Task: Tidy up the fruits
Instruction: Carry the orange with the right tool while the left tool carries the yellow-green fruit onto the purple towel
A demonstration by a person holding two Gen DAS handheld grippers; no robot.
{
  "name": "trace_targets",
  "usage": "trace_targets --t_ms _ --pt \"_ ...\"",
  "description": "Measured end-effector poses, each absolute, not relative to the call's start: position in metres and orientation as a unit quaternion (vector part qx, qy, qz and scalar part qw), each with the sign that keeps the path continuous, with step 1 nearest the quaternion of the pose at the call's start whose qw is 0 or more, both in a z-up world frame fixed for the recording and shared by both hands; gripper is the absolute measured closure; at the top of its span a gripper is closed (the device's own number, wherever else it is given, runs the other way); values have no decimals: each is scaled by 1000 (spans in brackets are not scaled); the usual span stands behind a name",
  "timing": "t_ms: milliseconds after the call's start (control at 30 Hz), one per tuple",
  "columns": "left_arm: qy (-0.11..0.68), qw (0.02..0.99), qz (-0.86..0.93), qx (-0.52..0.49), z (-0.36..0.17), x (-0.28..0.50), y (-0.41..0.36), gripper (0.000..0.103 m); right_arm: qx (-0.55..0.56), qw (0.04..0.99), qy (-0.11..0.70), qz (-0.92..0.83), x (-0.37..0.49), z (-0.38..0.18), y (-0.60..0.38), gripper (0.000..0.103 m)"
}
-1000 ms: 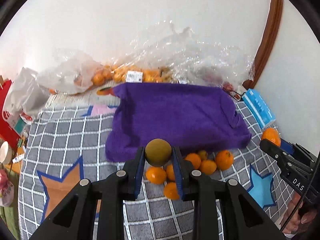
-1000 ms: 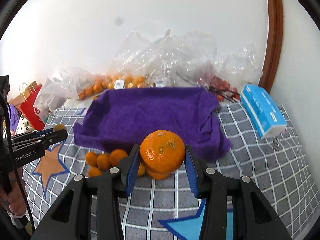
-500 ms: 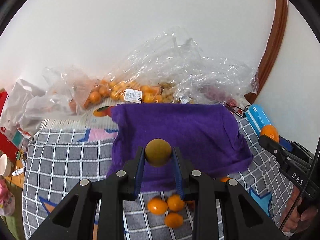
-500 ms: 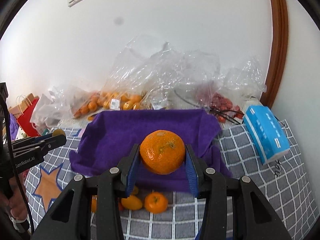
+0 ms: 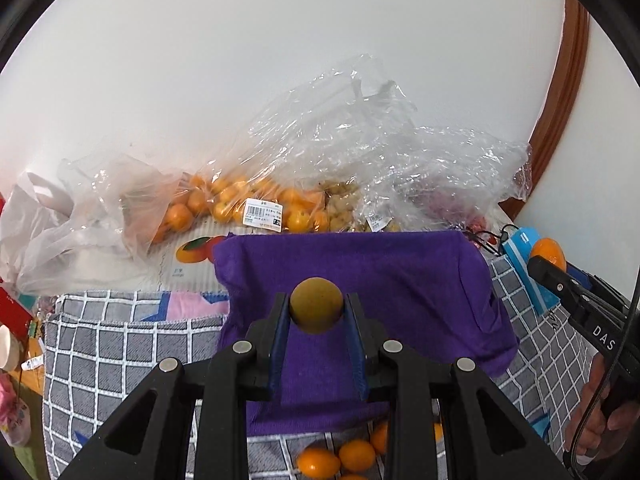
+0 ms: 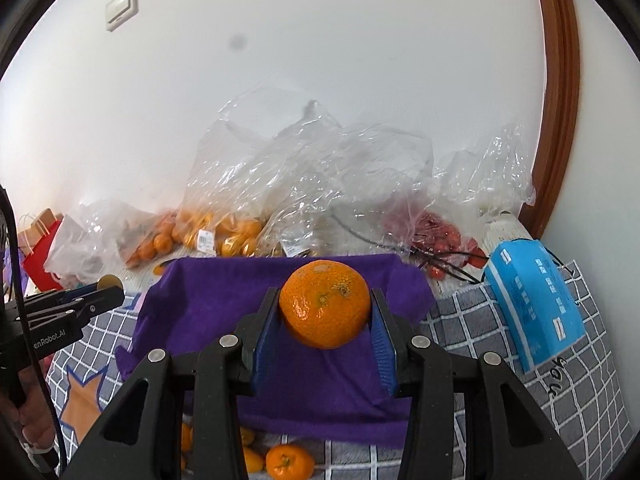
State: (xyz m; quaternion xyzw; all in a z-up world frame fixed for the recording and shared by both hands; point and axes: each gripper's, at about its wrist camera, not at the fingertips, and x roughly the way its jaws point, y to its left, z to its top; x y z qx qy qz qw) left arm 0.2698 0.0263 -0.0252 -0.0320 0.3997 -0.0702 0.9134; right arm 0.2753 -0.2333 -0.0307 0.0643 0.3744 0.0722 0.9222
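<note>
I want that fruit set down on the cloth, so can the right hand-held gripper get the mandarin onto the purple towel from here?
Probably yes: the right hand-held gripper holds the mandarin over the purple towel, which looks bare below.

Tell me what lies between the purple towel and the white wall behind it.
Clear plastic bags of fruit fill the stretch between the purple towel and the white wall; both wrist views show it.

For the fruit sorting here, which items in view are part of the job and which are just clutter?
Part of the job:
- brownish round fruit, held in the left gripper
- large mandarin, held in the right gripper
- purple cloth
- loose small oranges

Just lying about:
- blue tissue pack
- red paper bag
- wall switch
</note>
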Motion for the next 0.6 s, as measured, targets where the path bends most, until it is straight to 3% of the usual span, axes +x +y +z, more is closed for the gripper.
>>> trace_targets --t_ms 600 --pt "430 899 -70 -32 -58 331 17 77 75 913 396 58 326 -66 -248 60"
